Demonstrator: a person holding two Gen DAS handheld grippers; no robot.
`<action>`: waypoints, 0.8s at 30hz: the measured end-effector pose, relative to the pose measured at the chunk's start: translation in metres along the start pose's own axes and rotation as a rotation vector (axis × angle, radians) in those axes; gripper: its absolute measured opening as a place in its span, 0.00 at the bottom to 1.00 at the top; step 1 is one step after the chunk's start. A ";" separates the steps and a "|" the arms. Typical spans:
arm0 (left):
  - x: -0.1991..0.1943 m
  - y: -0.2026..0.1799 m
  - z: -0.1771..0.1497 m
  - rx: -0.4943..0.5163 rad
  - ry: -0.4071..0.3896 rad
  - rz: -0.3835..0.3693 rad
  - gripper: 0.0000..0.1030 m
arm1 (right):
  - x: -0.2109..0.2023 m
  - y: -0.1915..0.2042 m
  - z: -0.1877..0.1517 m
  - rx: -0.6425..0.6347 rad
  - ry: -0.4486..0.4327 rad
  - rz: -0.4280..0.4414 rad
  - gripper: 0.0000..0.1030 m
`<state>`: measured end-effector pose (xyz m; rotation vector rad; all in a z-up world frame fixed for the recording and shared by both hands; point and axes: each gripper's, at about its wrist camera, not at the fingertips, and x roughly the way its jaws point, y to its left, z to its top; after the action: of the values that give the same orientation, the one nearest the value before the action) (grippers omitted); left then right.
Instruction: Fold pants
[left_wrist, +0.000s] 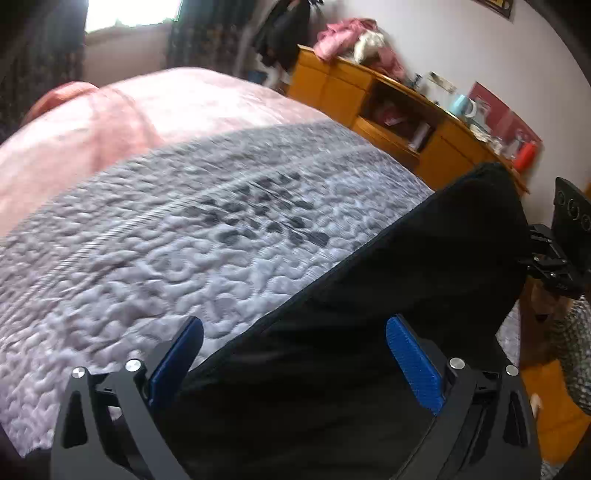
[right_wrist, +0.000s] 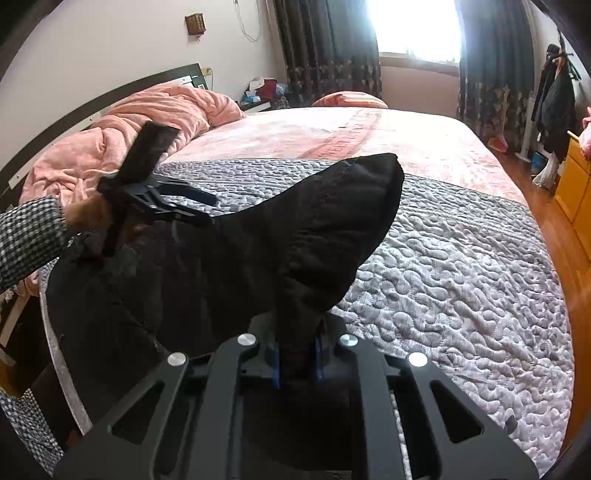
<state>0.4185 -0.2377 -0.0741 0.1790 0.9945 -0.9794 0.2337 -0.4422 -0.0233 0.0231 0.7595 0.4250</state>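
Right gripper (right_wrist: 295, 360) clamped on bunched black fabric pants (right_wrist: 229, 258), lifting a fold.
Left gripper (left_wrist: 295, 365) gapes over them, unclamped; next, lay fold across grey quilted bedspread (right_wrist: 461, 277).

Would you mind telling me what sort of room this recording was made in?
Most likely a home bedroom: a wide bed with a grey quilted cover, a crumpled pink blanket against a dark headboard, and an orange wooden cabinet along the wall.

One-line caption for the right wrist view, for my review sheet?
Right gripper shut on bunched black fabric pants raised over grey quilted bedspread.
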 end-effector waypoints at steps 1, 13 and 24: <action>0.006 0.000 0.001 0.005 0.020 -0.007 0.96 | -0.001 -0.001 0.000 0.002 -0.003 0.008 0.11; 0.056 0.007 0.008 -0.062 0.245 -0.303 0.96 | 0.004 -0.011 -0.004 0.017 -0.008 0.018 0.11; 0.013 0.000 -0.016 -0.056 0.100 -0.161 0.06 | 0.005 -0.017 -0.003 0.081 -0.044 -0.031 0.11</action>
<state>0.4109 -0.2373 -0.0934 0.1031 1.1400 -1.0966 0.2411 -0.4561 -0.0319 0.0960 0.7325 0.3629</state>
